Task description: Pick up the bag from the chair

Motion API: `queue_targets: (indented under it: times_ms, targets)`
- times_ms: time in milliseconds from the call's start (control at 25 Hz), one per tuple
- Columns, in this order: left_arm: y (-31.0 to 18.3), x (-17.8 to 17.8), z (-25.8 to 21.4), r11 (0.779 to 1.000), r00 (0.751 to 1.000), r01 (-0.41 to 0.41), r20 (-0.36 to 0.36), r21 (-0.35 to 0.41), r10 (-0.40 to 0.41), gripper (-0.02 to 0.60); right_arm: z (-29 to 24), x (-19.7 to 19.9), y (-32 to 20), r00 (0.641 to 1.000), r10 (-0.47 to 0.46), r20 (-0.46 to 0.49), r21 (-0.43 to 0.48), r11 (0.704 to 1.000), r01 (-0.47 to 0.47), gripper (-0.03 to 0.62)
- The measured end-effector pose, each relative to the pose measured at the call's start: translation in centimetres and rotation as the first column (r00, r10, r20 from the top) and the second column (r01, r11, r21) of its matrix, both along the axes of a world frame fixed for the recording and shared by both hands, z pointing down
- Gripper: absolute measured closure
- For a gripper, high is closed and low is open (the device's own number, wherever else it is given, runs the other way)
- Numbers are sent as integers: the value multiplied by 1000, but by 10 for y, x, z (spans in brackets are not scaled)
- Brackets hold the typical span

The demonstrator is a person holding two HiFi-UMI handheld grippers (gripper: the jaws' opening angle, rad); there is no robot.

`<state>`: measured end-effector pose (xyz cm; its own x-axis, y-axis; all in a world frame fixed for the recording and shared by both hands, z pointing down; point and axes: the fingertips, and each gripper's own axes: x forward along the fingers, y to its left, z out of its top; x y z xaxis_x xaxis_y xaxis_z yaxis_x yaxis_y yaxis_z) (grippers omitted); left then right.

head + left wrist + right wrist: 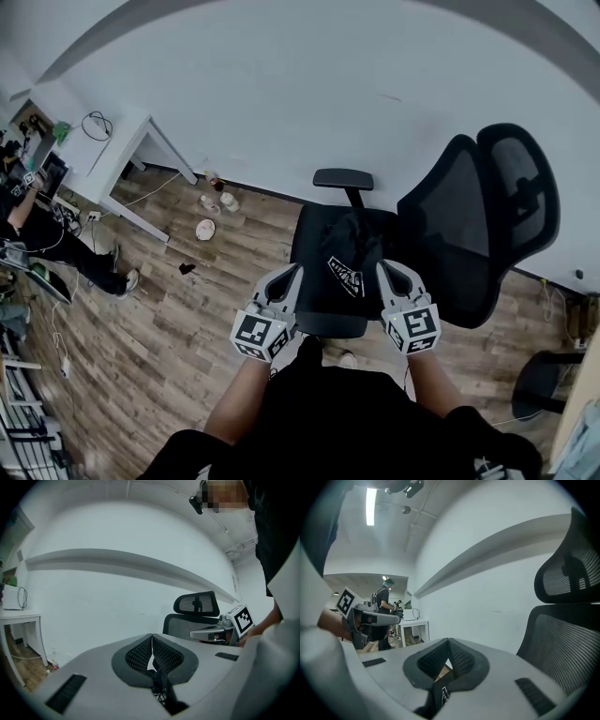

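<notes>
A black bag [352, 246] with a white printed patch lies crumpled on the seat of a black office chair [323, 281]. My left gripper [294, 273] hovers at the seat's front left corner, jaws shut and empty. My right gripper [382, 270] hovers at the seat's front right, also shut with nothing in it. The bag lies between and just beyond the two tips. In the left gripper view the jaw tips meet [152, 637] with a dark bit of the bag [161, 681] below them. In the right gripper view the tips touch [448, 641] above the bag's patch [443, 694].
The chair's mesh backrest [487, 225] stands to the right, an armrest [343, 178] behind the seat. A white desk [117, 155] stands at the far left by the white wall, small items [205, 228] on the wood floor near it. A person [47, 239] sits at far left.
</notes>
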<state>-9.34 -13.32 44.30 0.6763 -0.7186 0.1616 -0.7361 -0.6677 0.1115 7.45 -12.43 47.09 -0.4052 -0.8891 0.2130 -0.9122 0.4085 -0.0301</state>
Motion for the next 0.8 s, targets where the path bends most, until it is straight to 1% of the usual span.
queue_targets:
  times_ms: [200, 480, 600, 800]
  targets:
    - [-36, 1, 4, 998, 998, -59, -6, -9, 59, 558, 3, -2, -28, 999, 55, -3, -21, 998, -55, 572]
    - [-84, 5, 22, 990, 990, -138, -2, -36, 138, 560, 21, 1, -54, 990, 144, -4, -94, 985, -144, 573]
    - [-99, 12, 35, 980, 982, -190, 1, -58, 190, 558, 35, 3, -58, 983, 182, 0, -133, 974, -181, 573]
    - [-108, 29, 58, 951, 956, -291, 6, -108, 293, 558, 59, 12, -60, 965, 263, 16, -191, 948, -256, 573]
